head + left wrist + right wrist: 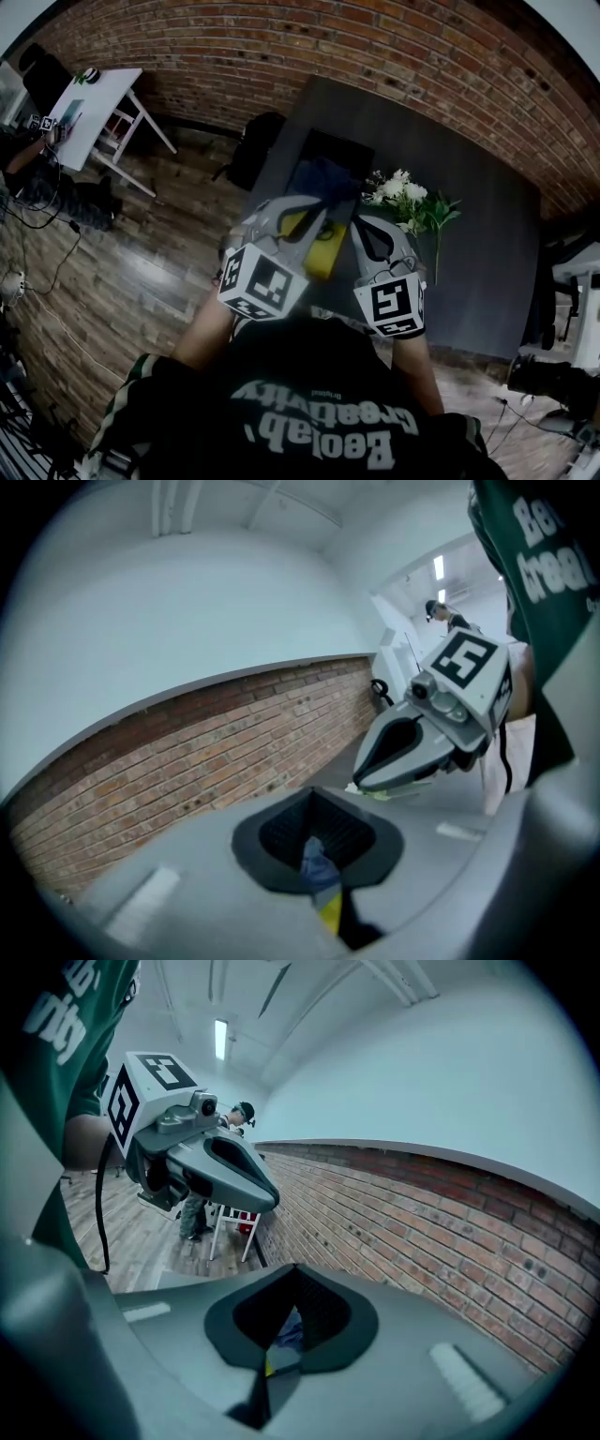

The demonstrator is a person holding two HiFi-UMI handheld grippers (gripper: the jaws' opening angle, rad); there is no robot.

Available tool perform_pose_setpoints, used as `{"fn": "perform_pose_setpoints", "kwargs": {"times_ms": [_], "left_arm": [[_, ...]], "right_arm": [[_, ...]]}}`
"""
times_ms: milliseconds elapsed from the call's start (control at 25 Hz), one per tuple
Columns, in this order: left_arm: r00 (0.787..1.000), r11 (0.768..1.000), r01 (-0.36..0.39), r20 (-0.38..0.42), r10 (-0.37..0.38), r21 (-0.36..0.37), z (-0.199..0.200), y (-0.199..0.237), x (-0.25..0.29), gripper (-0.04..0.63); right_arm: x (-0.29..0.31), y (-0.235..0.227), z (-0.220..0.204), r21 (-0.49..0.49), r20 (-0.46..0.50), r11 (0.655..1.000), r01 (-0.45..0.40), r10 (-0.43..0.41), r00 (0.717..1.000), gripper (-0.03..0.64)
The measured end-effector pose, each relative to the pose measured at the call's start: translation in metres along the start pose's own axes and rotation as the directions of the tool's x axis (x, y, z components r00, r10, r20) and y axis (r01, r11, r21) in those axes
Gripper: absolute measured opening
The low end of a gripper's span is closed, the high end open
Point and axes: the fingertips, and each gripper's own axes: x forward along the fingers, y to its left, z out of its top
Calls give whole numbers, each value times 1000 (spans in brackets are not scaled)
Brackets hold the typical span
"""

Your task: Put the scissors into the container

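I cannot make out the scissors in any view. In the head view a dark open container [323, 161] with something blue in it stands on the grey table [473, 258], just beyond both grippers. A yellow thing [324, 251] lies between the grippers. My left gripper [311, 216] is shut and its jaws meet. Only a sliver of blue [317, 862] and yellow [330, 913] shows through the slit in the left gripper view. My right gripper [364, 230] is shut too, level beside the left one, and I see nothing held in it.
White flowers with green stems [407, 199] lie on the table right of the grippers. A brick wall [375, 56] runs behind the table. A white trestle table [94, 105] and a seated person [33, 178] are on the wooden floor at far left.
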Motion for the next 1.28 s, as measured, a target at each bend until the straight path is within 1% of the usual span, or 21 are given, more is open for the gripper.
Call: {"fn": "perform_pose_setpoints", "kwargs": {"times_ms": [320,440,520,720,1280], "left_arm": [[1000,1000,-12,4,12,-4,2,6,-2,2],[1000,1000,-10,27,10,-17,4,5,-4,2],[999,1000,-11,41,12,-23,6,5,-5,2],[999,1000,-5,34,5,-7,4,5,-4,2],[999,1000,19,33,-19,14,1,3,-1,2]], "right_arm": [[3,-2,8,-14,6,1000,-2,2,1000,6],[2,1,6,-17,6,1000,-3,3,1000,6],[2,3,8,-36,10,999,-1,1,1000,6],[3,4,8,-56,9,998,-1,1,1000,6],[8,5,5,-57,-9,998,4,-4,1000,6]]}}
